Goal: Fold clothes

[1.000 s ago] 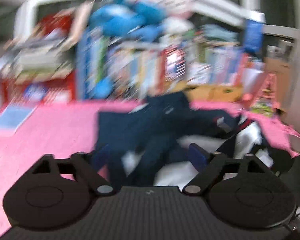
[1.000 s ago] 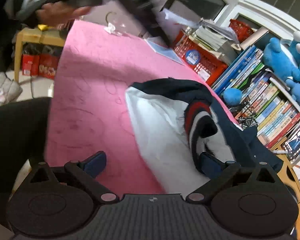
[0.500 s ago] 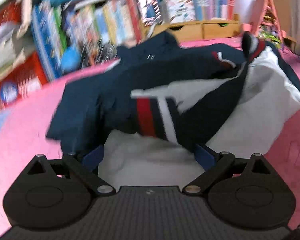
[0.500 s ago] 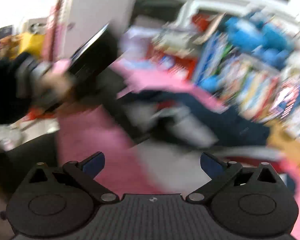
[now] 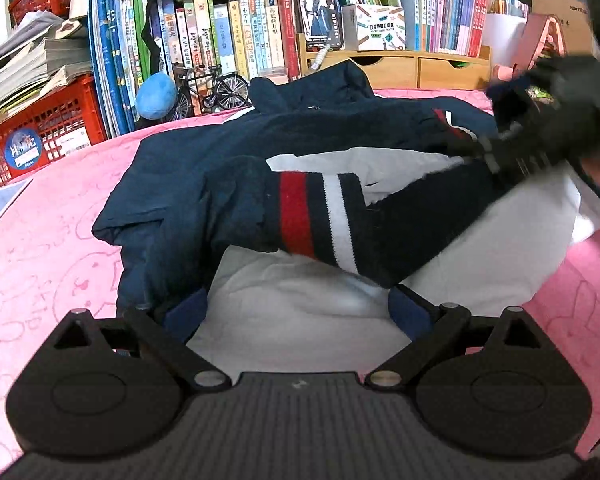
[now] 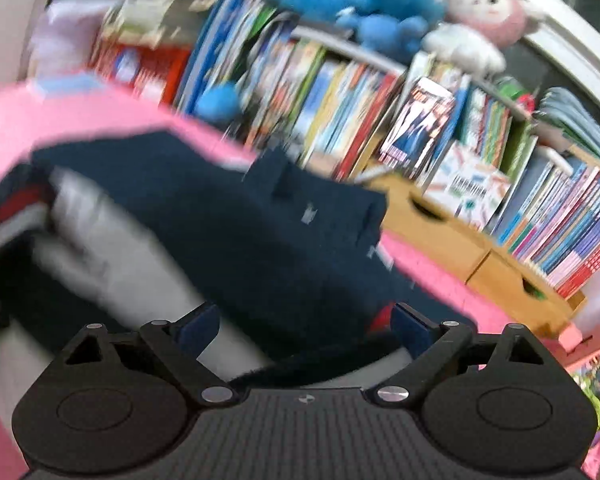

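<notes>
the navy-and-white jacket (image 5: 340,184) lies rumpled on the pink cover (image 5: 52,264), sleeves crossed over its white lining, no neat fold showing, while the left gripper (image 5: 296,308) and right gripper (image 6: 306,320) hover spread wide, gripping nothing.

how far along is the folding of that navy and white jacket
Barely started. Done: nothing; the jacket lies crumpled on the pink mat, its striped cuff flopped across the white lining. In hand: both grippers are at the garment with jaws open, the left gripper over the near white edge, the right gripper over navy cloth; neither grips yet. Left: spreading it flat and every fold.
</notes>
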`<state>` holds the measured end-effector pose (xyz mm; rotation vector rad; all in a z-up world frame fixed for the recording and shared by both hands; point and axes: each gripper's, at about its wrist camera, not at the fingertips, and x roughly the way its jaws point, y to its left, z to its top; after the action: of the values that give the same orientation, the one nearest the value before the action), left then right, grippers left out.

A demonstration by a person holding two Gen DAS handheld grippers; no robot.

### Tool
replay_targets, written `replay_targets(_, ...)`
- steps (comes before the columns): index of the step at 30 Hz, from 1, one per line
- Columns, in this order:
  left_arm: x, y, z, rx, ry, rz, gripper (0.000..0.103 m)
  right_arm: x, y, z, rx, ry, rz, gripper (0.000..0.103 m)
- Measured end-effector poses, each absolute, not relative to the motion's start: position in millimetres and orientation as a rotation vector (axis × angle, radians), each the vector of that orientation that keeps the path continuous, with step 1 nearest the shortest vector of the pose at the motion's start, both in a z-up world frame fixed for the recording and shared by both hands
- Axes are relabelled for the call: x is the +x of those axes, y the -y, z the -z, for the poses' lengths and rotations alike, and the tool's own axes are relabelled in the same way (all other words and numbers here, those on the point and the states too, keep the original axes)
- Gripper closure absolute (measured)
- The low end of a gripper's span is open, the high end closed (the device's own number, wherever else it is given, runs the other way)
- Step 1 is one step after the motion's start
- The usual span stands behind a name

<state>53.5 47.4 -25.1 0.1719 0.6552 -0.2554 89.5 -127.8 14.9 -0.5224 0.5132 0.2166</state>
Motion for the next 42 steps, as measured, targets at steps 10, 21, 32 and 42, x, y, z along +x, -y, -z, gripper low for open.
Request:
replay_targets(10, 26, -32, 10, 0.116, -0.552, 0.197, 0.004, 16, 149, 17, -0.397, -0.464, 0.043, 0.009)
replay_targets(21, 48, -9, -20, 0.178, -0.459, 0.168, 0.000, 0, 158, 19, -0.289, -0.513, 0.066, 0.008)
replay_targets(32, 31, -50, 24, 0.229, -0.610, 0.072, 0.000, -50, 178, -6, -0.233, -0.537, -0.112, 0.006)
replay_targets(42, 21, -59, 28, 0.123, -0.630, 0.056, 0.000, -17, 174, -33, -0.546, -0.363, -0.017, 0.012)
